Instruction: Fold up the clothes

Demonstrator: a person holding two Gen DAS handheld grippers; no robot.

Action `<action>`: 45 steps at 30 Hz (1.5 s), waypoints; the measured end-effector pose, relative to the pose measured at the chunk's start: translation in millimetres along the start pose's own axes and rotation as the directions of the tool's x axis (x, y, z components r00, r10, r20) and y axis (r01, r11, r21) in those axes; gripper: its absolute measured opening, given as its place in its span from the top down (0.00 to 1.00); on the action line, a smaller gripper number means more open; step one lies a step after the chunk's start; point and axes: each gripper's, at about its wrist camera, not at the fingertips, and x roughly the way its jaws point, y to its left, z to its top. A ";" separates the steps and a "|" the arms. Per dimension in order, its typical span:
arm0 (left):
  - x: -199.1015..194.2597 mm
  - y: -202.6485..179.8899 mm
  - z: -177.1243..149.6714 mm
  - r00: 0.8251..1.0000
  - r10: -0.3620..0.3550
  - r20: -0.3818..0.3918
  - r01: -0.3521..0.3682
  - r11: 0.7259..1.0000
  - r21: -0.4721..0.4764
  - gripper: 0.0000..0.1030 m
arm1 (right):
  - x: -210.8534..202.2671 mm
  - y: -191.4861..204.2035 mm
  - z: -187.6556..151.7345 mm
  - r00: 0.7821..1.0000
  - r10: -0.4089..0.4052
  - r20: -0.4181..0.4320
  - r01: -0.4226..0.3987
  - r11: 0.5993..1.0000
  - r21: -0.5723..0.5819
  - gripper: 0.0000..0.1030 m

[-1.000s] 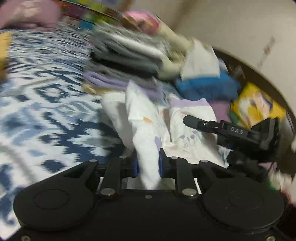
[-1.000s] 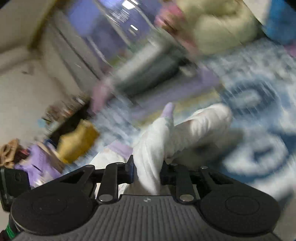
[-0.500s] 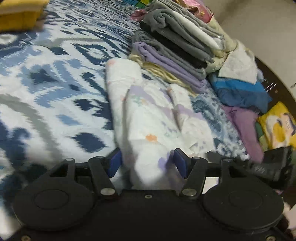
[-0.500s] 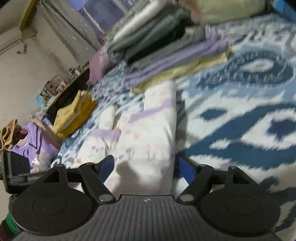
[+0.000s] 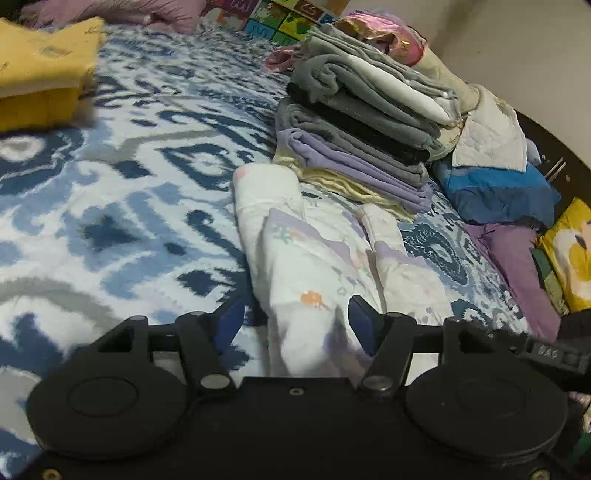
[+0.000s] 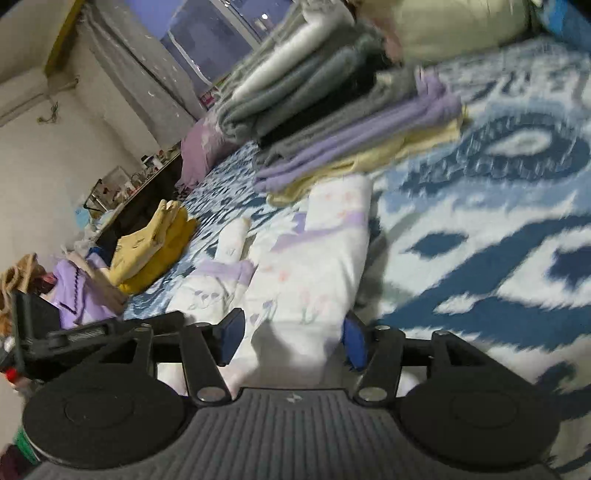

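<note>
Both grippers, left [image 5: 295, 325] and right [image 6: 291, 338], released, jaws just widened, then right narrowing slightly; soft white floral garment [image 5: 306, 266] lies slack between; patterned bedspread [image 5: 129, 206] open leftward, folded stack [image 5: 354, 133] near, probably fleece.

A blue-and-white patterned bedspread [image 5: 122, 206] is covering the bed. At its far edge, a pink pillow [image 5: 122, 11] is lying. Beyond that edge, a cluttered shelf [image 6: 122, 192] is standing against the wall.
</note>
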 end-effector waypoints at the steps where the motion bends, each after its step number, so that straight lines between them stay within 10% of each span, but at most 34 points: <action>1: -2.9 1.5 -0.9 1.000 -0.003 0.005 0.003 1.000 0.003 0.40 | 0.4 -1.2 -1.2 1.000 0.000 -0.005 0.000 1.000 0.004 0.43; 7: -4.0 -7.2 0.8 0.999 0.000 0.041 -0.002 0.999 0.045 0.66 | -5.2 12.8 -3.3 0.998 -0.032 0.059 0.037 0.996 -0.083 0.47; 16: -0.7 -18.1 -0.6 0.998 -0.017 0.061 0.011 0.996 0.091 0.71 | -5.9 19.3 -2.9 0.996 -0.018 0.091 0.031 0.989 -0.143 0.63; 19: -1.9 -25.1 -2.7 0.996 -0.005 0.084 -0.007 0.990 0.140 0.93 | 2.2 19.6 -5.4 0.997 -0.019 0.070 0.029 0.989 -0.144 0.59; 21: -7.8 -23.9 -1.1 0.993 -0.001 0.118 -0.015 0.991 0.134 0.94 | 1.4 20.5 -6.4 0.997 -0.019 0.080 0.031 0.988 -0.152 0.87; 24: -22.6 -16.2 3.2 0.984 0.015 0.177 -0.033 0.994 0.101 0.95 | -7.0 18.2 -4.6 0.994 -0.016 0.112 0.031 0.990 -0.139 0.87; 35: -105.3 22.9 -3.3 0.881 0.233 0.413 -0.223 0.972 -0.072 0.95 | -89.3 -33.6 -11.4 0.912 -0.165 0.376 0.112 0.981 0.158 0.87; 40: -136.2 36.6 -16.0 0.840 0.312 0.444 -0.289 0.950 -0.120 0.95 | -124.2 -47.8 -20.0 0.852 -0.261 0.453 0.175 0.959 0.224 0.87; 45: -149.0 49.8 -32.9 0.814 0.393 0.427 -0.368 0.919 -0.144 0.95 | -137.5 -59.4 -32.5 0.838 -0.336 0.431 0.247 0.936 0.250 0.87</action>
